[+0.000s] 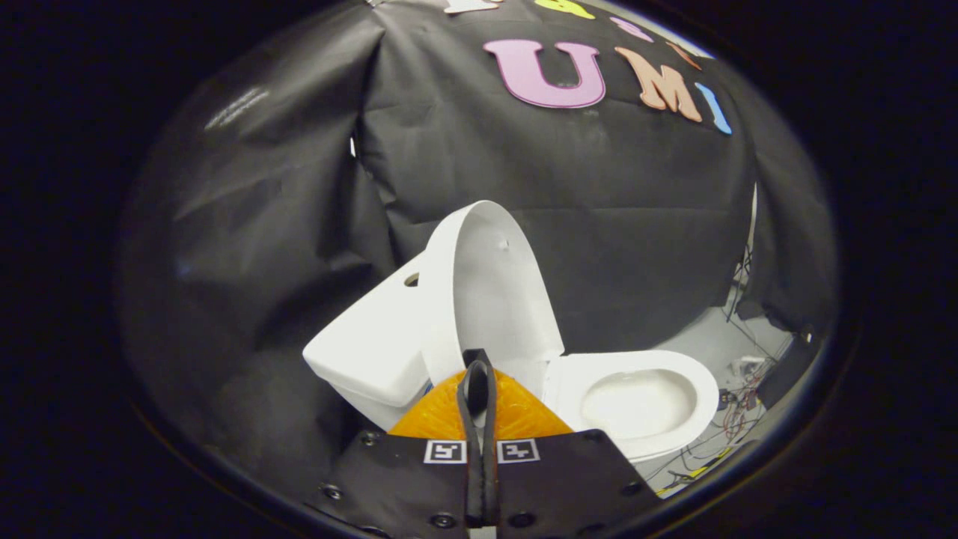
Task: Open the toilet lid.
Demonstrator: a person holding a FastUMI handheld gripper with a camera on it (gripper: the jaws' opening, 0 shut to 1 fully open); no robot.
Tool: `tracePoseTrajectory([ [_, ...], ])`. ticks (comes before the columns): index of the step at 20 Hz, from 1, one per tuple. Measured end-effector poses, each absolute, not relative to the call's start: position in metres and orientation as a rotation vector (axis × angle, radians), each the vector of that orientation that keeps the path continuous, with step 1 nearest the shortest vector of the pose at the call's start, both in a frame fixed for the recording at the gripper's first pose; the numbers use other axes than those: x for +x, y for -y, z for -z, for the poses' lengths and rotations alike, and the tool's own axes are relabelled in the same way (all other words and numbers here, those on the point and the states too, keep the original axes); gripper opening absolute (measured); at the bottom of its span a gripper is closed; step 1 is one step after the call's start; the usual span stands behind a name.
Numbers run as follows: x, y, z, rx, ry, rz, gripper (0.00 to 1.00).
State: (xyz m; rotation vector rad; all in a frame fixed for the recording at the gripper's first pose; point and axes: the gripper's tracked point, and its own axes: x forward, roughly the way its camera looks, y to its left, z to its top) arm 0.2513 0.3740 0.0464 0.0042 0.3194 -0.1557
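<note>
- White ceramic toilet [389,352] stands just ahead of my gripper [477,370], seen tilted in the gripper view, against the black cloth wall [614,247] of the booth
- Toilet lid [498,292] is raised, standing up from the hinge end and leaning back toward the cistern [367,340]; its pale inner face is turned toward the bowl
- Seat [636,400] lies down on the rim, and the oval opening of the bowl is in plain sight beyond and to one side of the fingertips
- I find the gripper's two fingers brought together with no gap I can make out between them; nothing is held between them
- Fingertips sit just below the lower edge of the raised lid, in front of the hinge area; I cannot tell whether they touch it
- Cistern top carries a small round hole [411,279] near the lid
- Loose wires [737,419] lie on the pale floor [711,340] beyond the bowl, close to the foot of the cloth wall
</note>
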Motion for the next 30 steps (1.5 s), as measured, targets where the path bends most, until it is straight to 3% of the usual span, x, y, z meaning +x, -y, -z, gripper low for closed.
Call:
tracePoseTrajectory([
  [2, 0.252, -0.379, -0.048, -0.029, -0.306, 0.146, 0.01],
  [4, 0.254, -0.382, -0.048, -0.045, -0.292, 0.145, 0.16],
  [8, 0.25, -0.389, -0.049, -0.056, -0.237, 0.118, 0.24],
  [16, 0.22, -0.417, -0.037, -0.135, -0.222, -0.03, 0.65],
  [21, 0.19, -0.41, -0.047, -0.132, -0.189, -0.047, 0.91],
  [29, 0.145, -0.373, -0.055, -0.129, -0.126, -0.083, 0.91],
  [30, 0.141, -0.363, -0.055, -0.138, -0.126, -0.078, 0.94],
])
